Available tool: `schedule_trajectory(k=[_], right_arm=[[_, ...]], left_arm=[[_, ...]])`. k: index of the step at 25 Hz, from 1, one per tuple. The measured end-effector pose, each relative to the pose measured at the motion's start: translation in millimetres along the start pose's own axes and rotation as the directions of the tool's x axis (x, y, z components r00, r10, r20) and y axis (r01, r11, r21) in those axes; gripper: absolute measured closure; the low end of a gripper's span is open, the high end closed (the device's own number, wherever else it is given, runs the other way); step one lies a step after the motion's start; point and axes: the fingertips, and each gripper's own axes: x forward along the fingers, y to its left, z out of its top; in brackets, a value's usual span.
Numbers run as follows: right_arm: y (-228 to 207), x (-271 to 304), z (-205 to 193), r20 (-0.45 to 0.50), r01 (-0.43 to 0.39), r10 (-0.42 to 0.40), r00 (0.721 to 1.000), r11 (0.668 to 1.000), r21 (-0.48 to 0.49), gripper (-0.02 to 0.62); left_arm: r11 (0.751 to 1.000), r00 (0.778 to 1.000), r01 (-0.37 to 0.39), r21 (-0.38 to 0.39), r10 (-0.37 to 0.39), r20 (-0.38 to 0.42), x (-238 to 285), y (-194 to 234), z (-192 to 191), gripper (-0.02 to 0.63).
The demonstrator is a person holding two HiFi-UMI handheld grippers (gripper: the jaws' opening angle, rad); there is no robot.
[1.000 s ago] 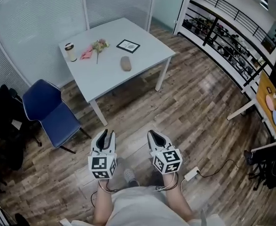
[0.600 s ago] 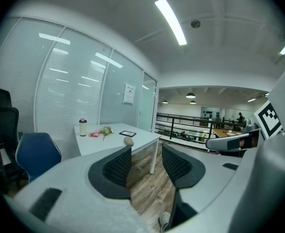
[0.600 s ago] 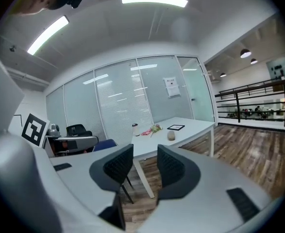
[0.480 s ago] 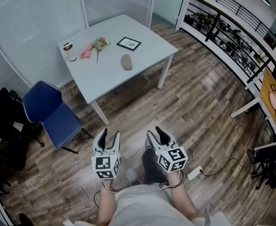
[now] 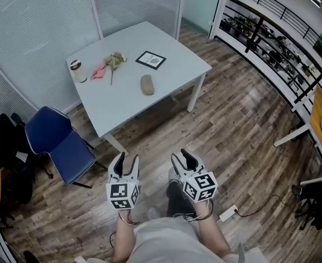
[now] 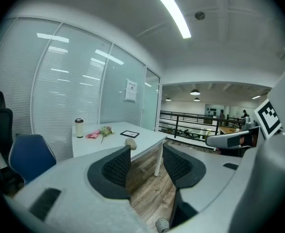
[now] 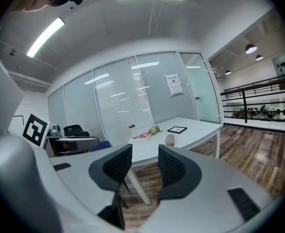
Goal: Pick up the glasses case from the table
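Farthest left, off the table's [image 5: 122,100] left corner, a blue chair [image 5: 59,144] stands on the wood floor, turned slightly away from the table. On the table, a lidded paper cup [image 5: 76,70] stands upright near the left corner. Just to its right a pink scrap [image 5: 99,70] lies flat, with a small sprig of flowers [image 5: 114,60] beside it, its stem pointing toward the table's near edge. Well in front of that near edge, over the floor, is the left gripper [image 5: 127,158]. Its jaws have just been opening and stand wide apart, with only floor and the far table showing between them. The glasses case [image 5: 147,84], a tan oval, lies alone about the middle of the table, closer to the near edge than the other things and touching none of them. A black-framed picture [image 5: 151,59] lies flat behind the case, toward the table's far edge. The right gripper [image 5: 181,155] is level with the left one and equally far short of the table. Its jaws have also just been opening and are parted by a narrower gap, with nothing held. Both grippers point toward the table. To the table's right, across open floor, a long black rack [image 5: 270,43] of small items runs along the white wall.
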Motion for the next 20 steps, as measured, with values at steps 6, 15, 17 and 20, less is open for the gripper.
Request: schedule_trajectory(k=[6, 15, 17, 20], right_arm=[[-51, 62, 29, 0.001, -0.028, 0.028, 1.0, 0.999, 0.018, 0.445], [-139, 134, 80, -0.021, -0.06, 0.061, 0.998, 0.997, 0.044, 0.437], [-157, 142, 90, -0.014, -0.062, 0.063, 0.998, 0.997, 0.054, 0.437], [-184, 149, 99, -0.017, -0.061, 0.062, 0.998, 0.996, 0.059, 0.437]], left_arm=[[1.0, 1.0, -0.029, 0.008, 0.029, 0.001, 77, 10, 29, 0.411], [0.998, 0.998, -0.058, -0.014, 0.058, -0.034, 194, 4, 72, 0.411], [0.998, 0.998, -0.057, -0.014, 0.057, -0.035, 215, -3, 80, 0.411], [0.999, 0.998, -0.047, -0.014, 0.047, -0.039, 243, -17, 89, 0.411]])
